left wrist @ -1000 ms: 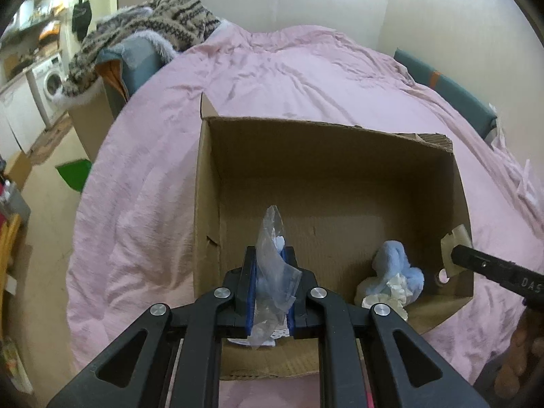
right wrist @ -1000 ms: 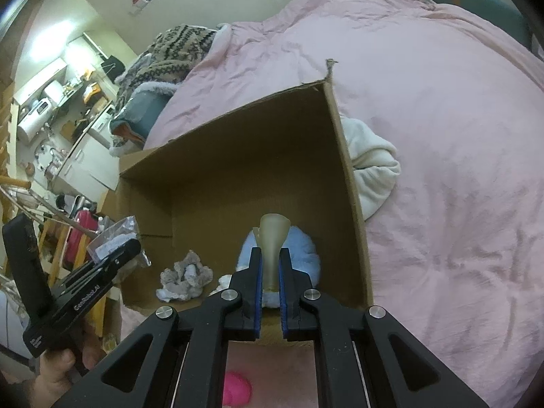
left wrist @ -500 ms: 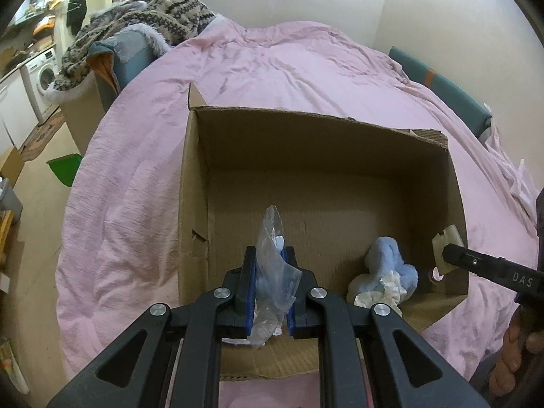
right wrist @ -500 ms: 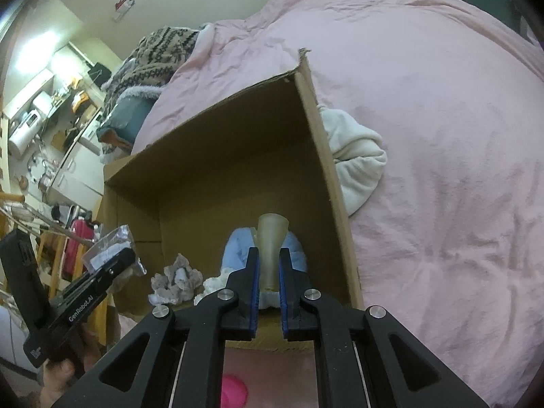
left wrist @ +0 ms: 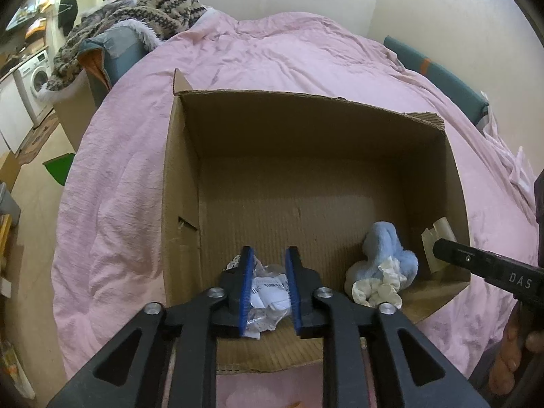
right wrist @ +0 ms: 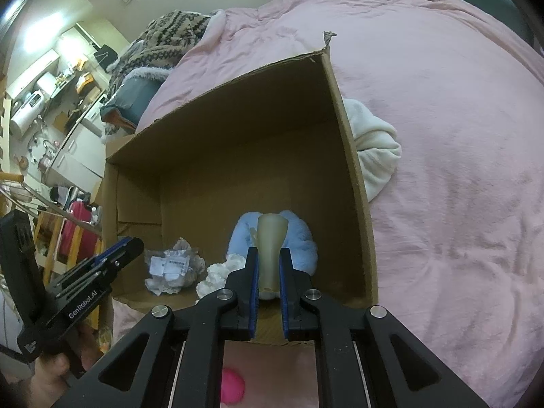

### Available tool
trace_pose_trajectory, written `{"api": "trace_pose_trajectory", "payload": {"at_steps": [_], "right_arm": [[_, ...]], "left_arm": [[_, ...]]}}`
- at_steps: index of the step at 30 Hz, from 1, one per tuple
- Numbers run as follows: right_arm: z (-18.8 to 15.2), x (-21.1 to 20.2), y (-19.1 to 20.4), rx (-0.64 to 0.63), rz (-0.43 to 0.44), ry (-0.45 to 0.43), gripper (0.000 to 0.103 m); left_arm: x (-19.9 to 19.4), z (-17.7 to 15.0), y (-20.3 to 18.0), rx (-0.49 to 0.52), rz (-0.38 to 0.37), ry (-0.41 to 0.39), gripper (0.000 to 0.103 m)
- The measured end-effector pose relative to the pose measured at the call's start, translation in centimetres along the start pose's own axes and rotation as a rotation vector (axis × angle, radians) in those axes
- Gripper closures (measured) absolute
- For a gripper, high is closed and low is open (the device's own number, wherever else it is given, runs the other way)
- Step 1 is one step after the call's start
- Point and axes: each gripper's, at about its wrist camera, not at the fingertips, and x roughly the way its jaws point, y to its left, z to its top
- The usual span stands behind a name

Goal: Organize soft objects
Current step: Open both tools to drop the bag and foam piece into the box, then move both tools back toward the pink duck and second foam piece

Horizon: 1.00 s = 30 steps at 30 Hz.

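Dropped from the just-opening left gripper (left wrist: 268, 289), the plastic packet (left wrist: 270, 297) lies on the box (left wrist: 306, 176) floor beneath it.

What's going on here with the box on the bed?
A person is sorting soft things into a cardboard box on a pink bedspread. The left gripper has just been opening and has let a clear plastic bag drop into the box. The right gripper is clamped on a beige strip above a blue fluffy toy.
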Motion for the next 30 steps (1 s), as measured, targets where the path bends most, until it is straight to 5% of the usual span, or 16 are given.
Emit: {"api": "trace_pose_trajectory", "payload": {"at_steps": [10, 14, 18, 30], "right_arm": [[-0.1, 0.3, -0.1, 0.006, 0.005, 0.017, 0.079], [-0.1, 0.2, 0.1, -0.003, 0.004, 0.007, 0.073], [0.0, -0.4, 0.2, 0.004, 0.007, -0.025, 0.035], [0.0, -0.9, 0.7, -0.014, 0.005, -0.057, 0.035]], "left_arm": [[-0.9, 0.1, -0.3, -0.002, 0.013, -0.041, 0.031], [-1.2, 0.3, -0.1, -0.009, 0.011, -0.048, 0.030], [-1.7, 0.3, -0.4, 0.002, 0.012, -0.075, 0.030], [-2.7, 0.4, -0.5, -0.004, 0.033, -0.089, 0.030]]}}
